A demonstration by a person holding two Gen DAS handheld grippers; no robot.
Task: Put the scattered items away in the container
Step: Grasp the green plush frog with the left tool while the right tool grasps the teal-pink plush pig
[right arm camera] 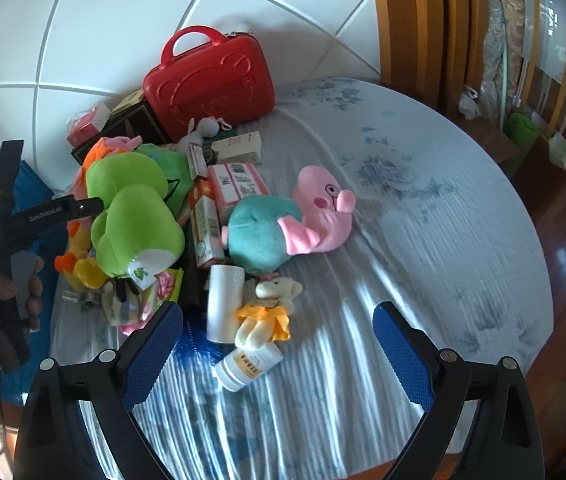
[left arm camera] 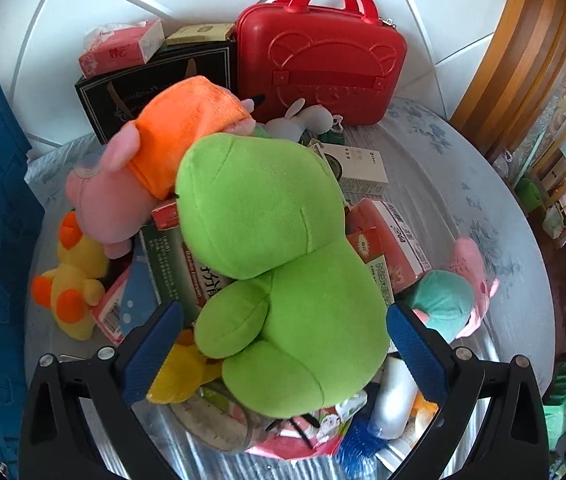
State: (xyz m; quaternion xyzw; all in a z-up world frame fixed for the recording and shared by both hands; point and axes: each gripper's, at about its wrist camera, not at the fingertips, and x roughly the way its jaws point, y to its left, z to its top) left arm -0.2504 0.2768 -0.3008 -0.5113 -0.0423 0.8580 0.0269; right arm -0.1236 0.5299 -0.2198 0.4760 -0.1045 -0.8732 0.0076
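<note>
The left gripper (left arm camera: 285, 344) has its blue fingers (left arm camera: 151, 354) spread wide on either side of the green frog plush (left arm camera: 279, 248), which lies on top of the heap of boxes and toys, its lower body between the pads without clear contact. The right gripper (right arm camera: 279, 354) is also spread wide, empty, over the tablecloth (right arm camera: 423, 240) well right of the frog plush, with a small white bottle (right arm camera: 249, 366) just ahead of its left finger.

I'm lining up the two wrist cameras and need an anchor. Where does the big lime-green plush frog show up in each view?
Left wrist view: the big lime-green plush frog fills the centre, lying on the pile between the open blue-padded fingers.
Right wrist view: it sits left of centre, on top of the clutter, beside the other gripper.
Shared landmark: the red hard-shell case with handles, behind the frog in both views, against the white tiled wall.
</note>
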